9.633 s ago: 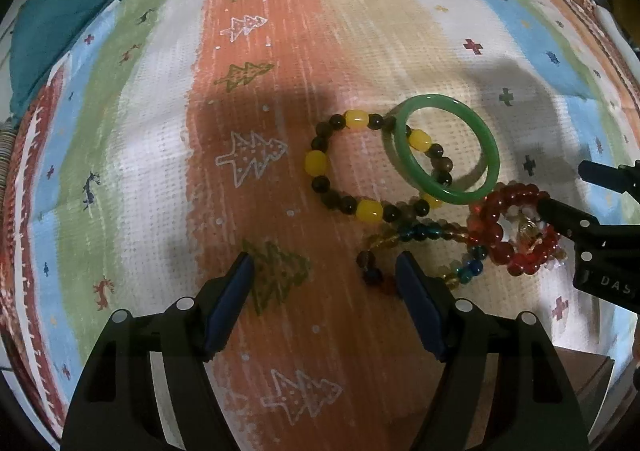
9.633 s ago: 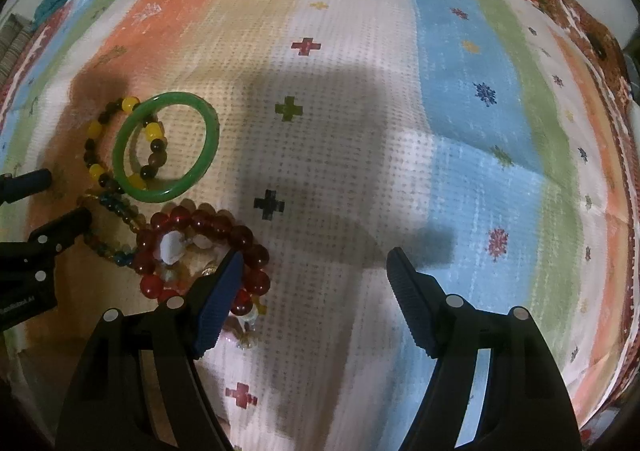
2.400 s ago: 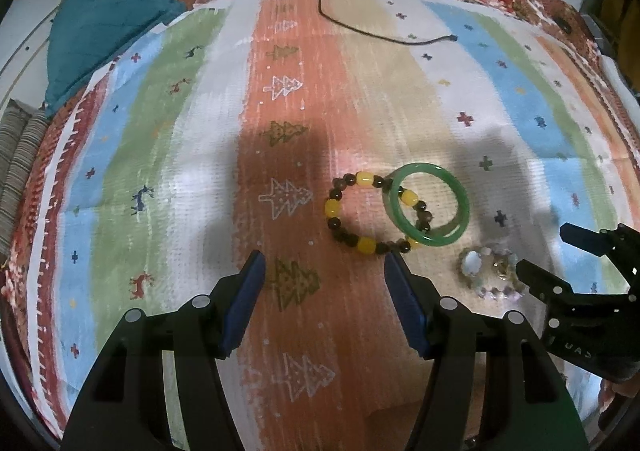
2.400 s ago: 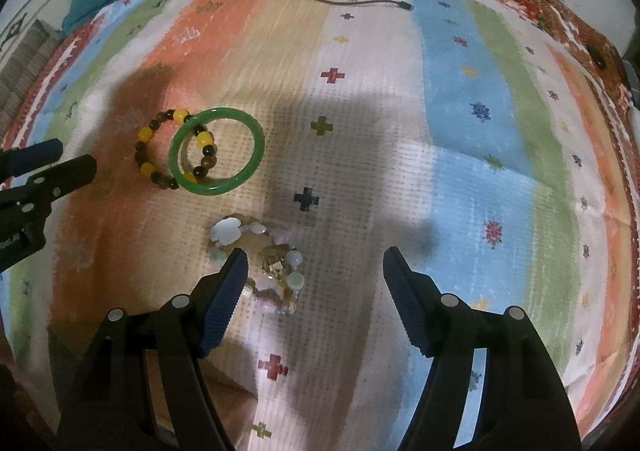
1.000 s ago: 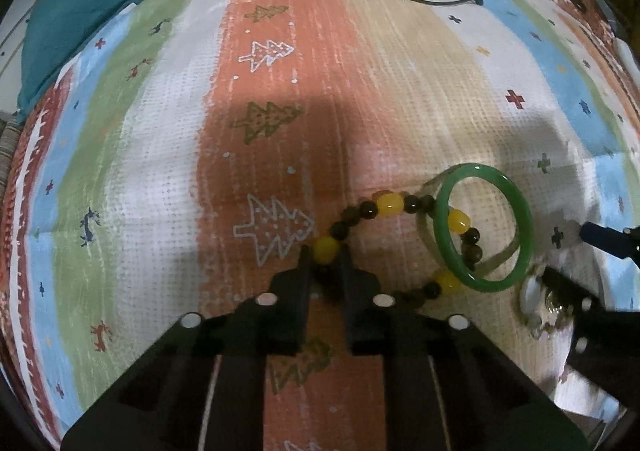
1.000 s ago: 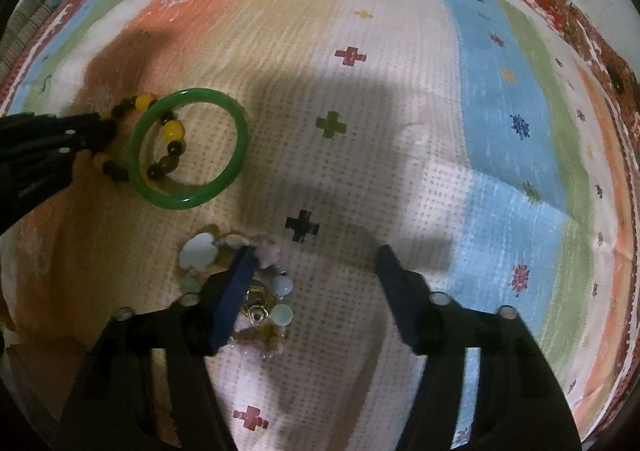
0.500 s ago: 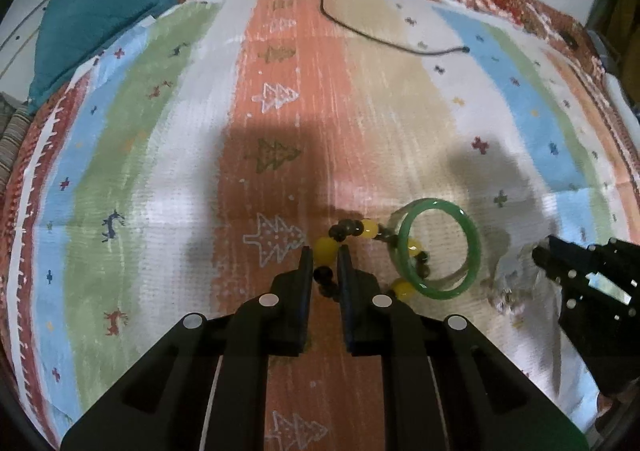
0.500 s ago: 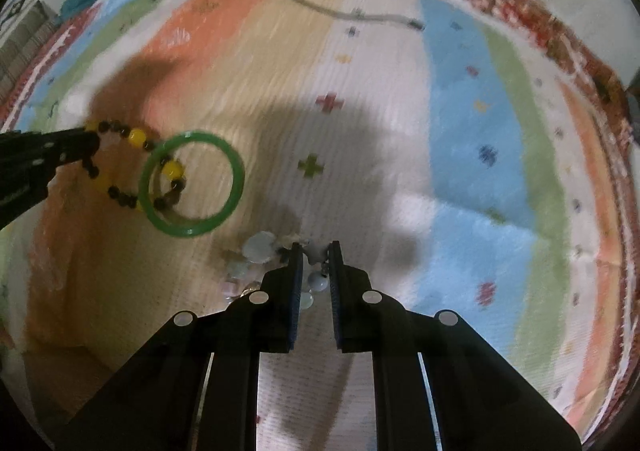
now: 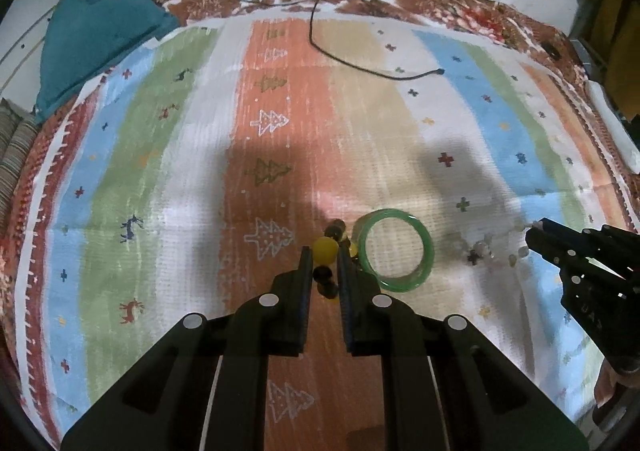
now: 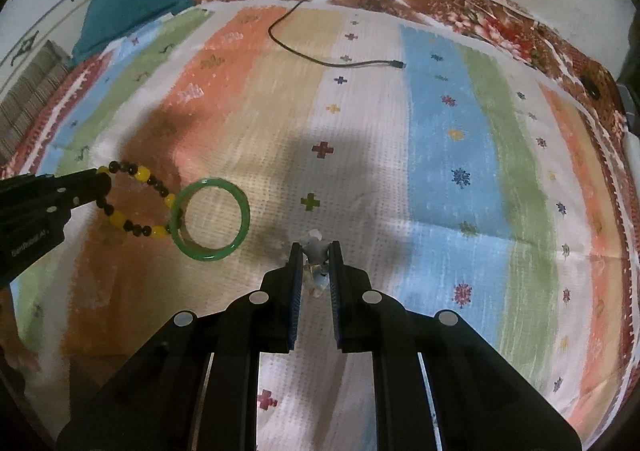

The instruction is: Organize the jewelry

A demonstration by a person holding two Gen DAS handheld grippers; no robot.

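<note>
My left gripper (image 9: 325, 259) is shut on the yellow-and-brown bead bracelet (image 9: 325, 249), held above the striped cloth; in the right wrist view the bracelet (image 10: 136, 207) hangs from the left gripper (image 10: 102, 185) as a loop. A green jade bangle (image 9: 395, 250) lies flat on the cloth just right of it and also shows in the right wrist view (image 10: 210, 225). My right gripper (image 10: 314, 253) is shut on a pale bead bracelet (image 10: 314, 251), lifted off the cloth; in the left wrist view it (image 9: 490, 247) dangles from the right gripper (image 9: 534, 231).
A striped patterned cloth (image 9: 200, 179) covers the surface. A black cable (image 9: 360, 69) lies at the far side. A teal cloth (image 9: 96, 35) is bunched at the far left corner. A brown box corner (image 10: 96, 367) shows near the front.
Both grippers have risen with their bracelets. The yellow-and-brown bracelet has come off the green bangle, which stays on the cloth. Over the past seconds the red and dark bead strands left the pile.
</note>
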